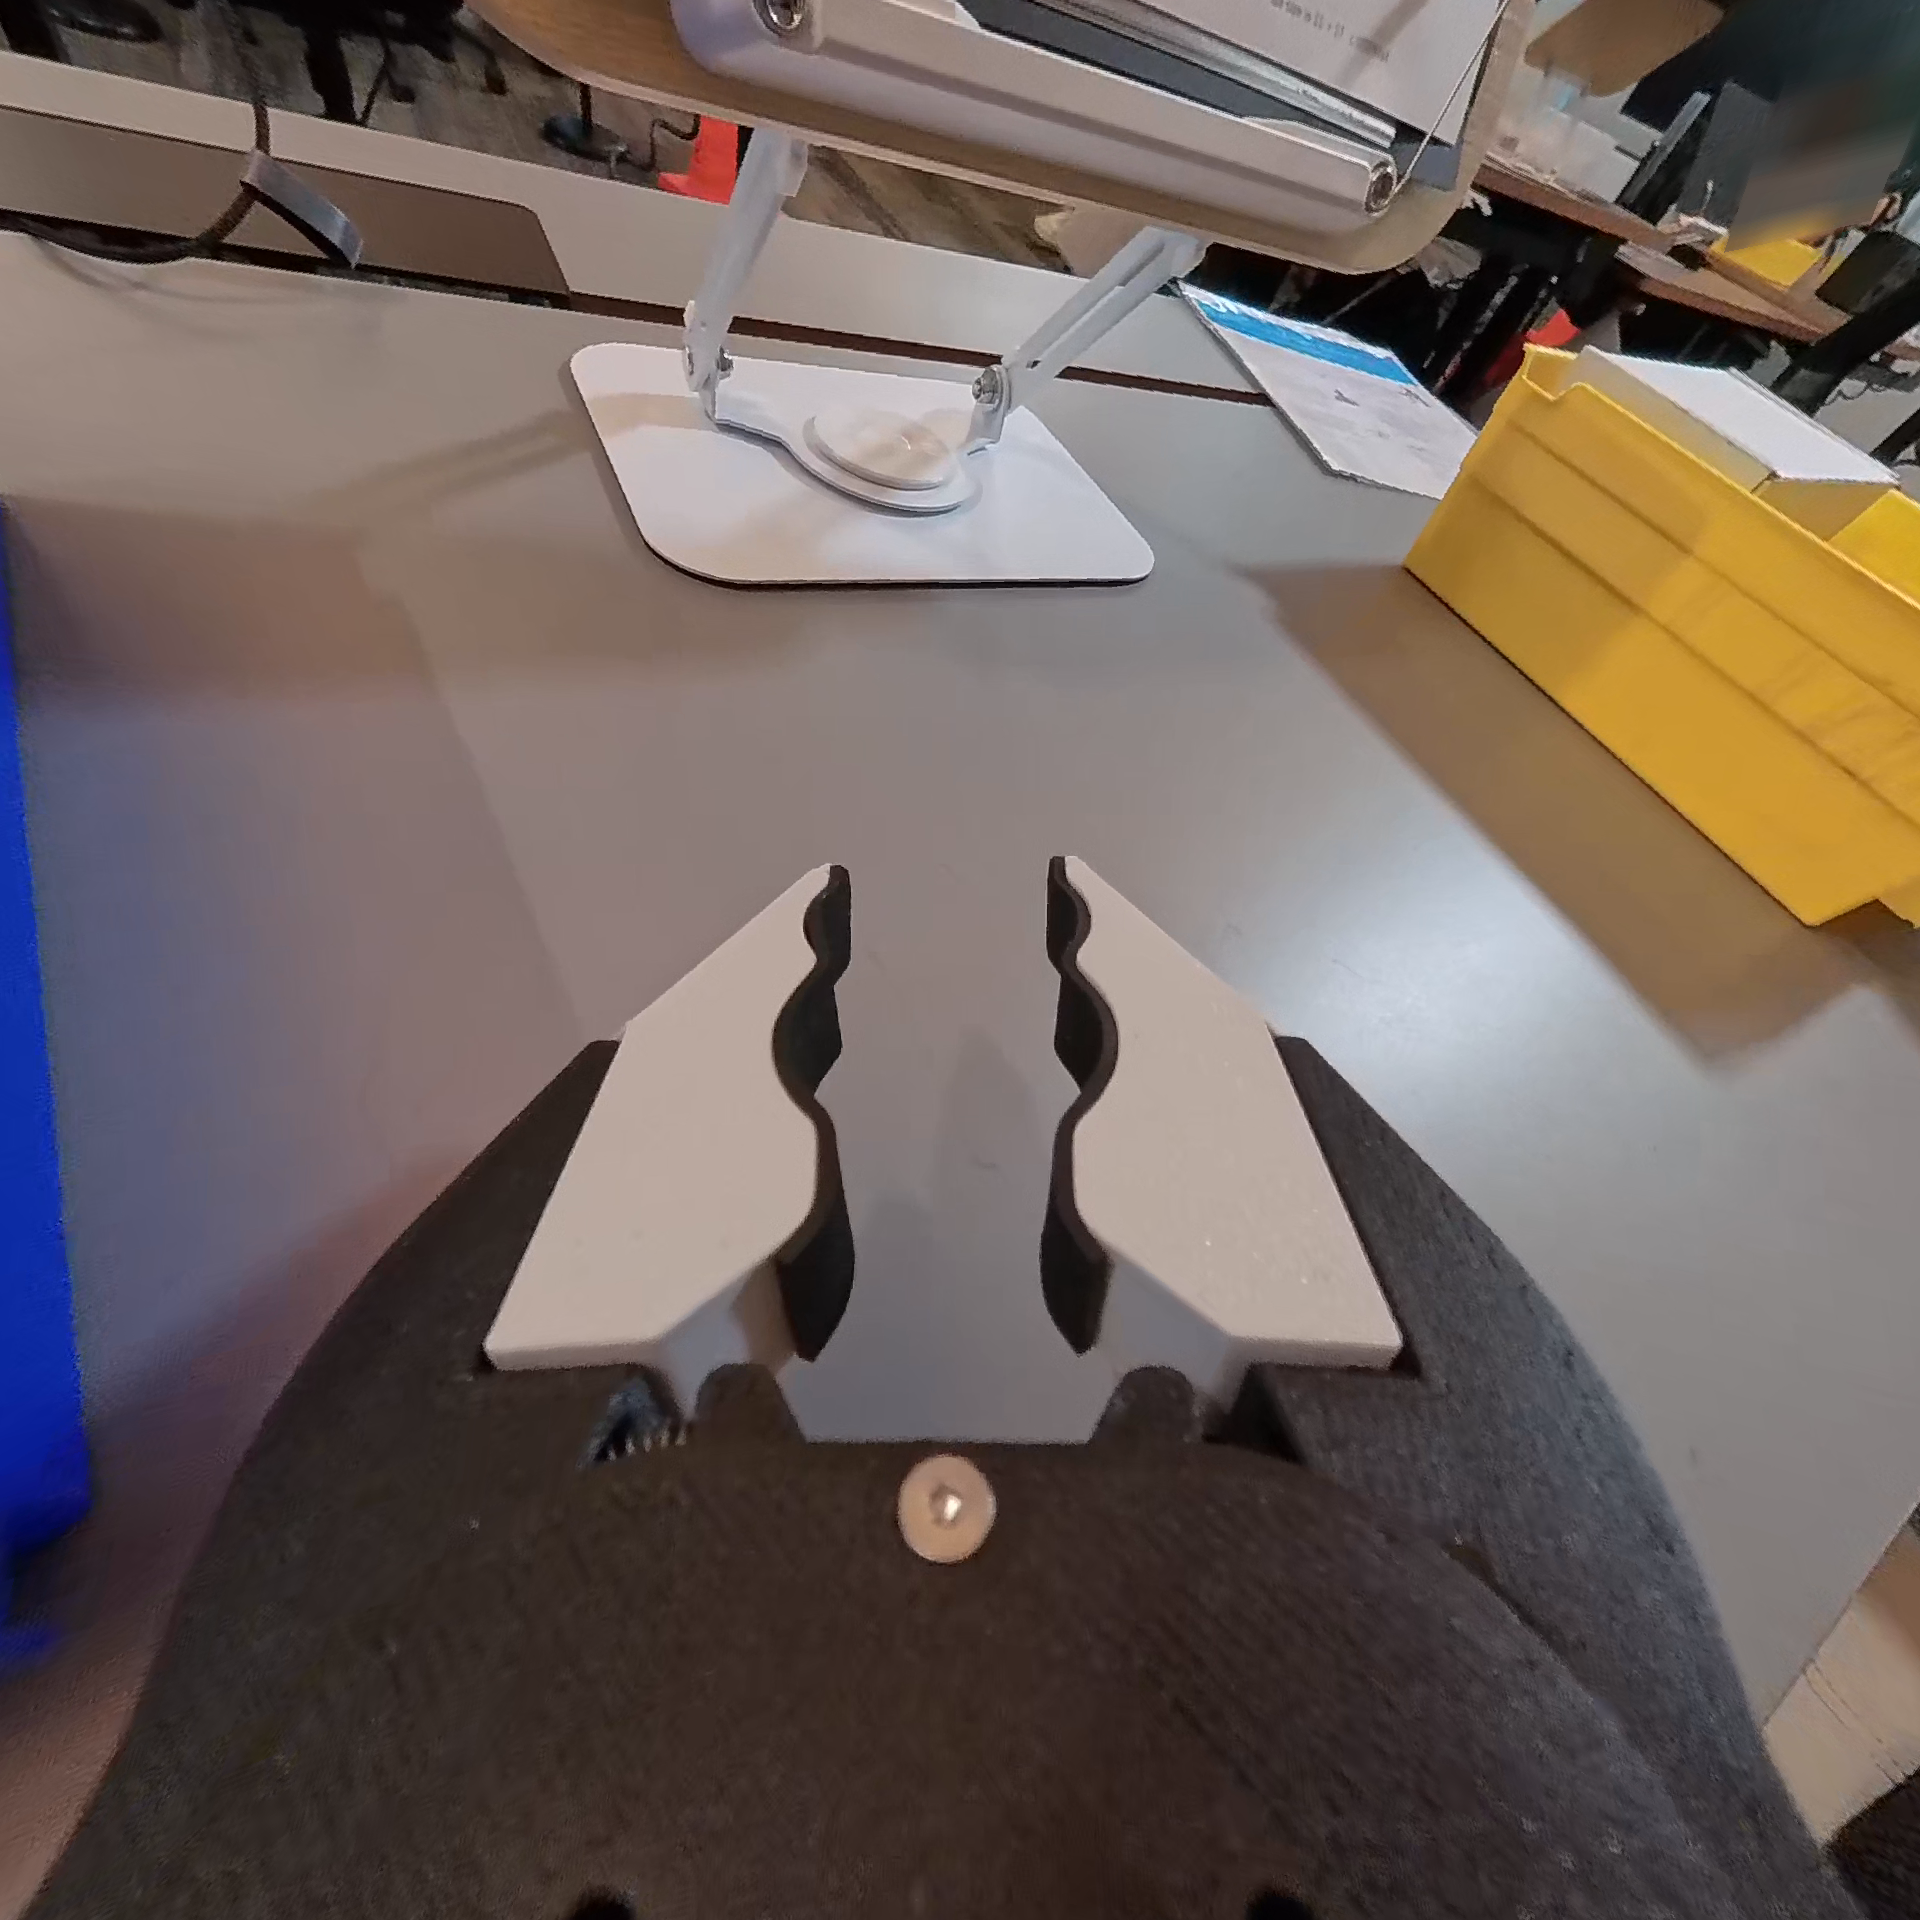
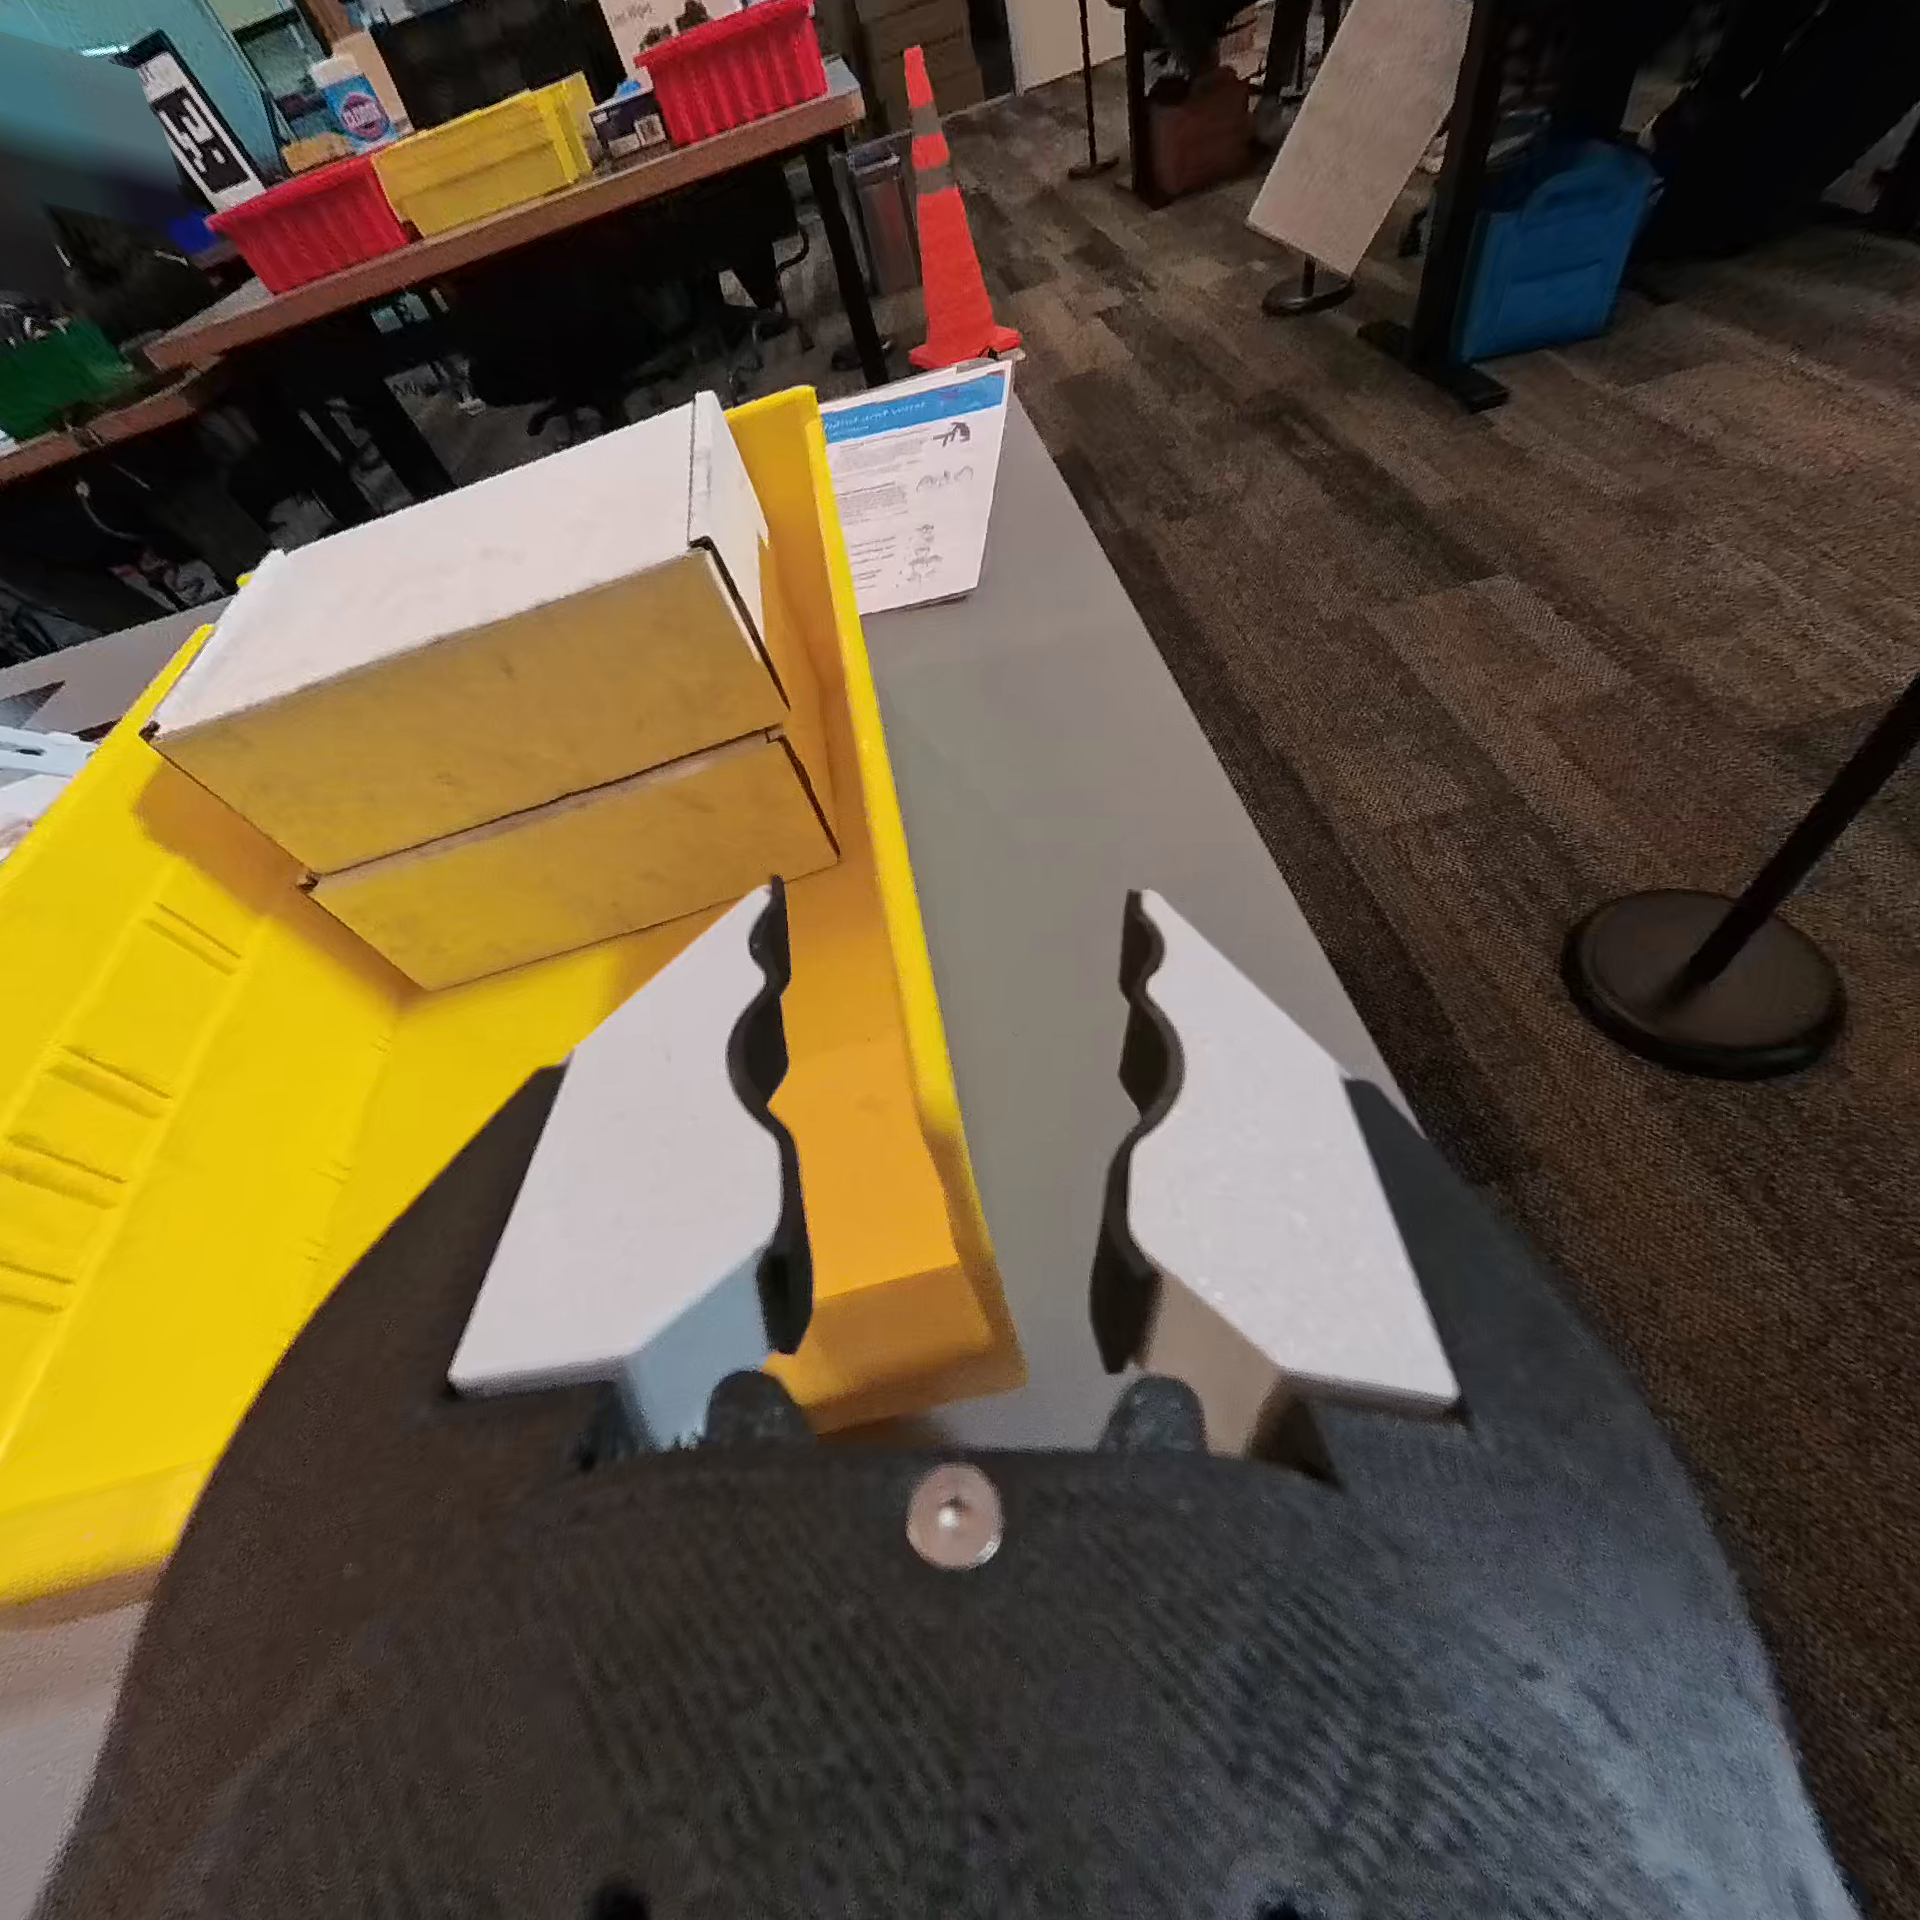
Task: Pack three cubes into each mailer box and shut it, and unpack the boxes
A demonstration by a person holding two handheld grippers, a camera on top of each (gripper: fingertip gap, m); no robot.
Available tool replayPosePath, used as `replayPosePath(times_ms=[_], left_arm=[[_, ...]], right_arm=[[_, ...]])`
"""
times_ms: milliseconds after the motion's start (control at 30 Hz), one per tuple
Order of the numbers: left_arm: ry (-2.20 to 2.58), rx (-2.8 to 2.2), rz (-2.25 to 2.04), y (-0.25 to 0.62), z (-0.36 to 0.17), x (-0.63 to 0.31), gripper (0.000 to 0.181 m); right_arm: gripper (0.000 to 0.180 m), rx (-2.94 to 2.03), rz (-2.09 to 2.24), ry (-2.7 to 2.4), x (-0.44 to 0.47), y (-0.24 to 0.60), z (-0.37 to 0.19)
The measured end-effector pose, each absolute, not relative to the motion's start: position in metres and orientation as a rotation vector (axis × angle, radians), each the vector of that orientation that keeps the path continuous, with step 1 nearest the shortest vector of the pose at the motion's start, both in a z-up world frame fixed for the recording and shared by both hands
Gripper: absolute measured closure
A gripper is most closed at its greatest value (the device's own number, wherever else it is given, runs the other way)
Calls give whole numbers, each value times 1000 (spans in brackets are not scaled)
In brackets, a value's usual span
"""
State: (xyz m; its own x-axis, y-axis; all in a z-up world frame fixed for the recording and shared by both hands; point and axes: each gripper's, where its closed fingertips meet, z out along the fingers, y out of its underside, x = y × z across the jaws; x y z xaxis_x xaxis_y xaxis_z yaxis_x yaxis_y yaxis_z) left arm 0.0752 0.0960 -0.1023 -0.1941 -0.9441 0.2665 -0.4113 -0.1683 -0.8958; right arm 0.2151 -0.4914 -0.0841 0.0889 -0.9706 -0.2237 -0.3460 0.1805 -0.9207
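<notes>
A: Start at the jaws. How does the left gripper [image 1: 948,883] stand?

B: Its two pale fingers are parted with a clear gap between them, and only the bare grey table [image 1: 935,727] shows through. It holds nothing and hangs above the tabletop.

A: And the right gripper [image 2: 954,904]?

B: Also spread apart and empty. Its left finger [image 2: 644,1164] sits over the inside of the yellow bin [image 2: 208,1091], its other finger over the grey table, so the bin's right wall [image 2: 894,1039] runs through the gap.

A: Where are the mailer boxes?

B: Two shut mailer boxes [image 2: 488,675] are stacked one on the other inside the yellow bin, pushed against its right wall near the far end, just ahead of the right gripper's left fingertip. From the left wrist view the same bin lies off to the right, with the white top of a box showing over its rim.

A: Any cubes?

B: None can be made out in either view.

A: What lies farther out?

B: Ahead of the left gripper stands a white stand [image 1: 862,488] with two slanted arms holding up a tray. A blue shape [image 1: 31,1143] blurs the left edge. Beyond the bin lies a printed sheet [image 2: 914,488] at the table's far corner. Past that, an orange cone [image 2: 951,239] stands on carpet, and another table carries red bins [image 2: 312,223].
</notes>
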Motion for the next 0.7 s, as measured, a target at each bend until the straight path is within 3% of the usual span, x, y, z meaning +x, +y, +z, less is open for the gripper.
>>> replayPosePath(times_ms=[133,700], left_arm=[[1588,-1561,-1355,96,-103,75,143],[1590,-1566,-1354,96,-103,76,143]], right_arm=[[134,-1364,-719,1455,214,-488,-91],[153,-1398,-681,1415,216,-475,-92]])
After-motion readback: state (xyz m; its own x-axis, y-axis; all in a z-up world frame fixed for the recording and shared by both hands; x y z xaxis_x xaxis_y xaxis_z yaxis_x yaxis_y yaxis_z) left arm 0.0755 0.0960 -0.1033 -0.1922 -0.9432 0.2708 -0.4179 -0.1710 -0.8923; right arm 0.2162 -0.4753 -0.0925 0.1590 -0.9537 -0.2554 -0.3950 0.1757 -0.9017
